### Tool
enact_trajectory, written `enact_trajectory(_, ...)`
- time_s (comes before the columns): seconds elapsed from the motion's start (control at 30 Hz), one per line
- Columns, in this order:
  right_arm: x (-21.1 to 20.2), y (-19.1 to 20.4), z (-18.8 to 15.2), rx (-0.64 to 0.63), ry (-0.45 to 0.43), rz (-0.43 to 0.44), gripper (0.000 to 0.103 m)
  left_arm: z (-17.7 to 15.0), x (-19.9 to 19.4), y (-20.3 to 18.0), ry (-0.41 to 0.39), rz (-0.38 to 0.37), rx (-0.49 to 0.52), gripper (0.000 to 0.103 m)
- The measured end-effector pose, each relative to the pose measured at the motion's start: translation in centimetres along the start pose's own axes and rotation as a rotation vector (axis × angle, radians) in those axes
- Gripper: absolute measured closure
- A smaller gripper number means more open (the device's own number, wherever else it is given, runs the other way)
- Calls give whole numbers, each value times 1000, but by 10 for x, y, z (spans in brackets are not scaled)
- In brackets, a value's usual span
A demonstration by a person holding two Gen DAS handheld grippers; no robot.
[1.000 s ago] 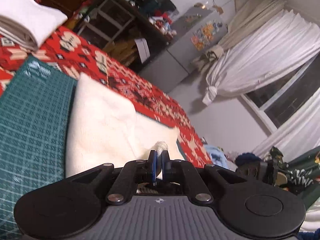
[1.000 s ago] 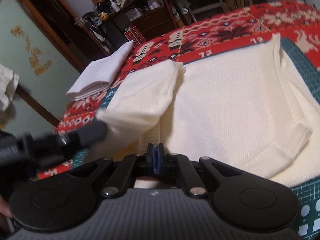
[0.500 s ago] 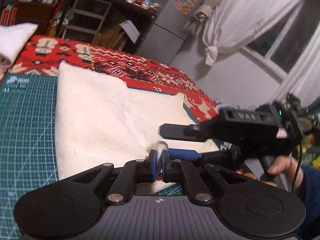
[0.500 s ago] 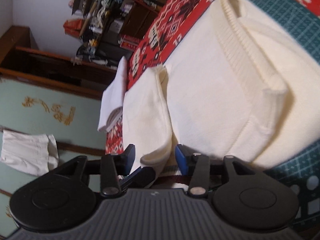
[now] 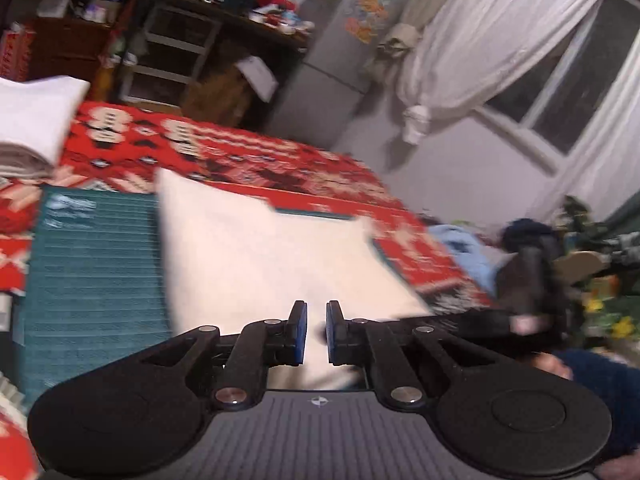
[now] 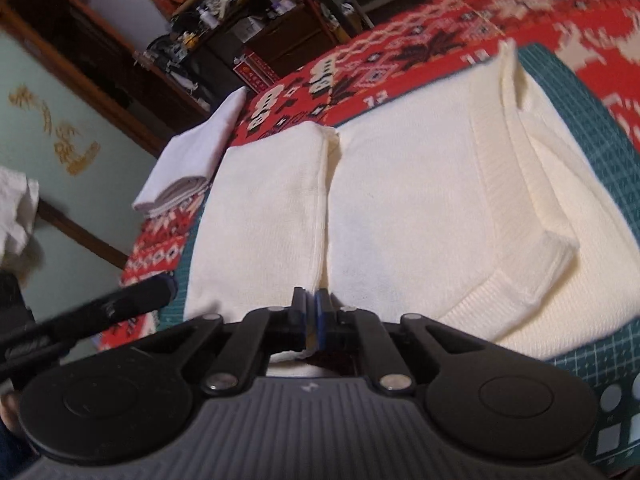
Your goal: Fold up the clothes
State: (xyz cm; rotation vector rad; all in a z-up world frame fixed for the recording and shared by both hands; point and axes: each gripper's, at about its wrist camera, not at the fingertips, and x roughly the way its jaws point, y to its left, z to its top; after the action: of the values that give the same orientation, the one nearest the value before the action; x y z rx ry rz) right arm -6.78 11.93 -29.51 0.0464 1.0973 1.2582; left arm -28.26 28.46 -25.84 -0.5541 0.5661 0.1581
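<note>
Looks mid-fold: right gripper (image 6: 311,317) pinching the sweater (image 6: 408,208) hem at bottom centre, left gripper (image 5: 316,330) slightly spread, grab next.

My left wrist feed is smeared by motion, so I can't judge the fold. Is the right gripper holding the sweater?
Observer: Yes. The right wrist view shows the right gripper with its fingers closed on the near edge of the cream sweater.
Operator: Is a sleeve folded in?
Observer: One sleeve lies flat along the sweater's left side in that view.
Operator: Where is the ribbed band?
Observer: The ribbed band runs down the sweater's right part, and its near end sticks up a little.
</note>
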Motion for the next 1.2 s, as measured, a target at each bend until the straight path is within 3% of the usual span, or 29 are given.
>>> enact_trajectory(0.1,-3,10,-2,-75,5,-31,99,-12,13,17,83,67,5,99)
enact_trajectory(0.23,-10,16,-7,-98,4,-39,99,-18,3,36,73,20,-110,100)
enact_trajectory(0.43,-8,18,-8,-133,15,-53,98,-18,-4,42,90,-19,-131,100)
enact_trajectory(0.57,-15,20,-6,-143,22,-57,98,2,-15,38,22,-103,-181,100)
enact_trajectory(0.7,-17,25,-7,-185,40,-86,100,27,10,39,-18,-67,-137,100)
enact_trajectory(0.83,-21,25,-5,-195,48,-121,100,24,47,49,88,19,-110,100)
enact_trajectory(0.97,-33,41,5,-295,-16,-205,100,14,47,57,76,-4,-154,100)
enact_trajectory(1.1,-20,74,22,-406,-67,-127,99,15,46,58,77,-4,-175,101)
enact_trajectory(1.2,14,89,26,-441,-31,-93,99,17,42,59,72,-17,-196,101)
